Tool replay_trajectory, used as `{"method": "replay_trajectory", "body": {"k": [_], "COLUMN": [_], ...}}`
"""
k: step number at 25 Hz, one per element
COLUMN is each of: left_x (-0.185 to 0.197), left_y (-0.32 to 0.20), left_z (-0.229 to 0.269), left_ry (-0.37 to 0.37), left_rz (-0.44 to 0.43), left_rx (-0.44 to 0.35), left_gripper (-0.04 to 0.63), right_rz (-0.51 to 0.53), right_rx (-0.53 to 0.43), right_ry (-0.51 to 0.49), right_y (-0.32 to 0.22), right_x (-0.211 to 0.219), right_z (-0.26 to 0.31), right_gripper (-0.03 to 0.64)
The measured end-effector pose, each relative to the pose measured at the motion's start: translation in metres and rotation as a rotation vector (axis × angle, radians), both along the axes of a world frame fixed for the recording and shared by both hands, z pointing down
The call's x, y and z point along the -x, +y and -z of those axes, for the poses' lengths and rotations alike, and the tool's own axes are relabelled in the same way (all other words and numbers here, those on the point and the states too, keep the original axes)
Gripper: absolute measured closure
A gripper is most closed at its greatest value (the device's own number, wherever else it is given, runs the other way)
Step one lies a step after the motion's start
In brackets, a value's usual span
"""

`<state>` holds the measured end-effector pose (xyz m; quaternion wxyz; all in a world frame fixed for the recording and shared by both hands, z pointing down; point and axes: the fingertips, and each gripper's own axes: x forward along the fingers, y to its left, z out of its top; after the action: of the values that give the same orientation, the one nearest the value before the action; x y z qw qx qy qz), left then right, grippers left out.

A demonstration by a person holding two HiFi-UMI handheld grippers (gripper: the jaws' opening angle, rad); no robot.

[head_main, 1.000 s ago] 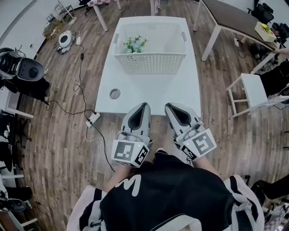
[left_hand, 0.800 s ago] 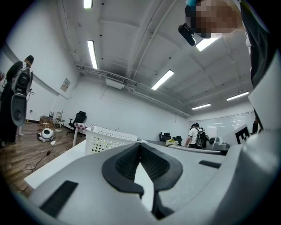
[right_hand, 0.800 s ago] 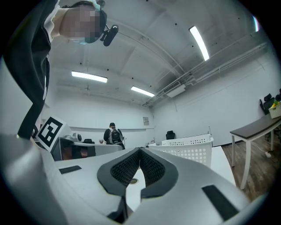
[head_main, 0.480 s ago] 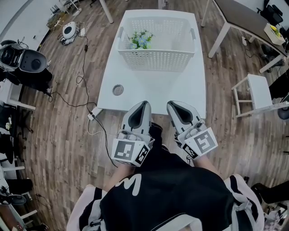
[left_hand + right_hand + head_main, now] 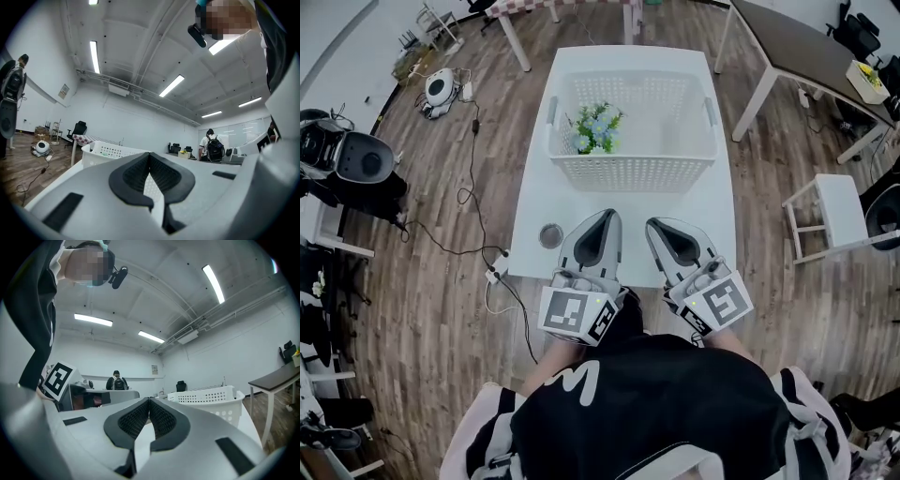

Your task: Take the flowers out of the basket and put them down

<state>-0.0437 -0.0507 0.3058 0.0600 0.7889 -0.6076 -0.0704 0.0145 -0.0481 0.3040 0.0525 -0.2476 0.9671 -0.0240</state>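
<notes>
A bunch of blue and white flowers with green leaves (image 5: 596, 129) lies in the left part of a white perforated basket (image 5: 633, 172) on a white table (image 5: 712, 216). Both grippers are held side by side over the table's near edge, pointing level at the basket and well short of it. My left gripper (image 5: 609, 215) is shut with nothing between its pads, and my right gripper (image 5: 653, 225) is the same. In the left gripper view the basket (image 5: 110, 151) stands beyond the closed left gripper (image 5: 149, 154). The right gripper view shows the basket (image 5: 211, 397) to the right of the closed right gripper (image 5: 149, 400).
A small round grey object (image 5: 550, 234) sits on the table's near left corner. A dark table (image 5: 797, 42) and a white side table (image 5: 839, 202) stand to the right. Cables and a power strip (image 5: 497, 274) lie on the wood floor at left, near a dark appliance (image 5: 356, 159).
Both grippers have moved forward together, from short of the table to over its near edge, closer to the basket. Both have stayed shut and empty.
</notes>
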Motion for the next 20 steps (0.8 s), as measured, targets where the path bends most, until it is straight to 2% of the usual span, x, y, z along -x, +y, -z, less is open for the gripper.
{"method": "replay_trajectory", "body": {"k": [6,11,16,18,20], "left_x": [0.033,0.055,0.054,0.052,0.052], "left_y": [-0.074,-0.12,-0.152,-0.164,-0.176], "left_z": [0.024,0.037,0.058,0.066,0.071], "left_ry": [-0.017,-0.02,0.013,0.043,0.043], "left_rz": [-0.033,-0.059,-0.134,-0.137,-0.124], "left_rx": [-0.047,-0.058,-0.063,-0.063,-0.067], "left_gripper": [0.592,0.592,0.592,0.592,0.592], "right_rz": [-0.018,-0.043,-0.058,-0.065,-0.062], "right_rx": [-0.077,-0.097,-0.119,-0.101,-0.046], "right_ry": [-0.032,-0.044,-0.048,-0.048,-0.071], "right_y": [-0.067,-0.115,-0.154,-0.167,-0.178], "right_x": [0.035,0.059,0.067,0.062,0.059], "right_z": [0.035,0.055,0.068,0.072,0.076], "right_gripper": [0.6,0.6,0.6,0.6,0.6]}}
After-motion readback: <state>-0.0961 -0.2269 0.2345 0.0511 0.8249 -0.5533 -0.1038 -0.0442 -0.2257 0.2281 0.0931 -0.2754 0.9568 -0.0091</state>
